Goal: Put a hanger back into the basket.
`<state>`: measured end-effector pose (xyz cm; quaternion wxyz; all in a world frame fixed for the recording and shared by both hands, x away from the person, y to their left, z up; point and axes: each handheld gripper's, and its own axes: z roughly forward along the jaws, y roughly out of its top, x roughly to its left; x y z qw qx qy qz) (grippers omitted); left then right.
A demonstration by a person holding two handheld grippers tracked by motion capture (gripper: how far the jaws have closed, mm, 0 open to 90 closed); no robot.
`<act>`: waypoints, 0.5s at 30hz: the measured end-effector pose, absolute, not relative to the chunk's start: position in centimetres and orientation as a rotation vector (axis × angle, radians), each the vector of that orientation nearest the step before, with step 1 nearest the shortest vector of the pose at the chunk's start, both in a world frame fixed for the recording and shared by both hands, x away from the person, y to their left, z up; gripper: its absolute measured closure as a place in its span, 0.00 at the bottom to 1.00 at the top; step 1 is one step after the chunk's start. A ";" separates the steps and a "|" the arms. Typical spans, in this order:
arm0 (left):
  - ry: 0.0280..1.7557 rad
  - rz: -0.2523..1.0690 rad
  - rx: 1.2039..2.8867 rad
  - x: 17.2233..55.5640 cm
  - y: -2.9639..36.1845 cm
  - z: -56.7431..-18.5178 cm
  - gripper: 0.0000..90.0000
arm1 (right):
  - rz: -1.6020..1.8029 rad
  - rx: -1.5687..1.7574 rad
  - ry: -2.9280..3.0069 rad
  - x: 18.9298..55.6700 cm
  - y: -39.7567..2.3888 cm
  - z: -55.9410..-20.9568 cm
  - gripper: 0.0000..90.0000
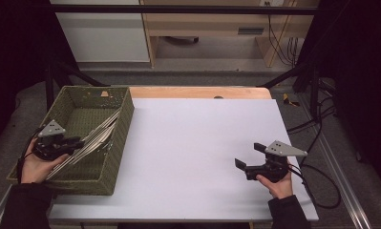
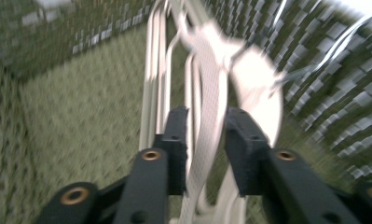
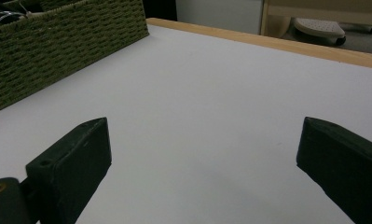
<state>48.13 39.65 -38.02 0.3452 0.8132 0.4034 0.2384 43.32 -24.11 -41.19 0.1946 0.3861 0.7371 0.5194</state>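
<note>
Inside the woven basket point(image 1: 122, 125), my left gripper point(image 2: 206, 140) has jaws parted around a white hanger point(image 2: 207, 116); my right gripper point(image 3: 202, 154), right of the basket, gapes wide.

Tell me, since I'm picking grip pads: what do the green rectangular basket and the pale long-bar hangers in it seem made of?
Green rectangular basket: woven fibre or wicker, matte, with the weave visible on its walls. Pale long-bar hangers: likely smooth plastic or coated metal, glossy highlights; blur leaves it open.
</note>
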 end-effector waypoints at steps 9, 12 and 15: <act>0.982 0.639 1.804 46.0 38.1 -34.4 0.44 | 1.485 1.075 2.050 43.2 -24.3 -41.0 0.04; 0.927 0.634 1.750 45.1 36.4 -33.7 0.35 | 1.499 1.073 2.041 43.2 -24.3 -40.9 0.04; 0.889 0.622 1.728 44.3 34.6 -33.4 0.23 | 1.507 1.069 2.040 43.1 -24.4 -40.8 0.03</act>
